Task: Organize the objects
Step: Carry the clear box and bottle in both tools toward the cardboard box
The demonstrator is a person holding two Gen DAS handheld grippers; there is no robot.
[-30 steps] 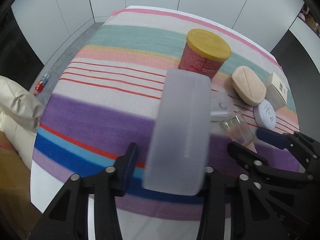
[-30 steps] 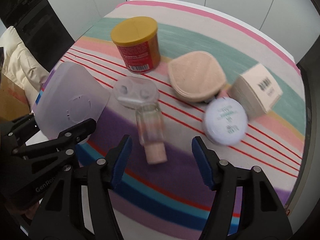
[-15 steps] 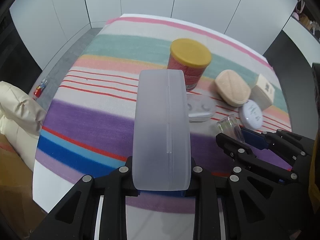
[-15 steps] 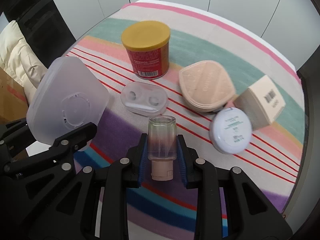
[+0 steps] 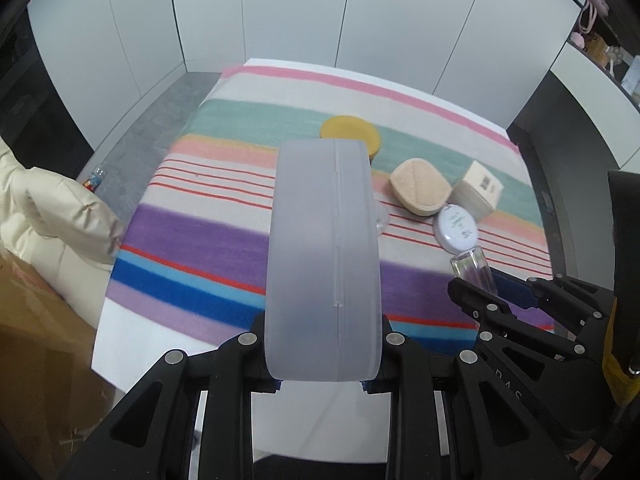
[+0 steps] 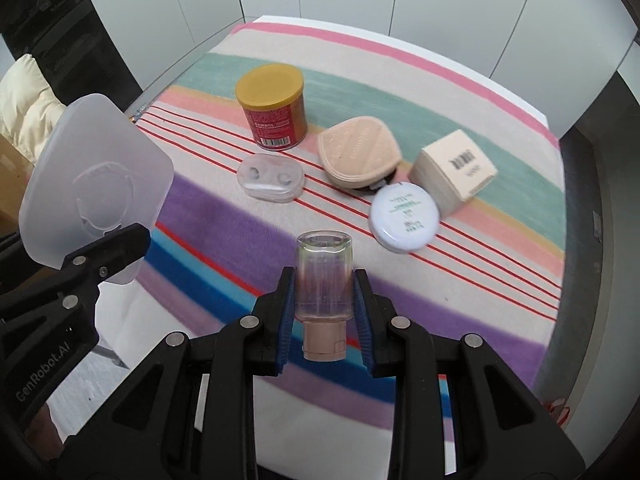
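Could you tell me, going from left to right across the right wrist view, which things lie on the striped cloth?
Clear contact lens case → red can with yellow lid → beige compact → round white compact → cream box.

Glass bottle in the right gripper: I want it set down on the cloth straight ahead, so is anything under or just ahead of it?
Nothing visible: the glass bottle hangs over bare striped cloth; the white compact lies farther right.

left hand-held gripper [image 5: 322,376] clamped, raised — right hand-held gripper [image 6: 324,316] clamped too, beside it.
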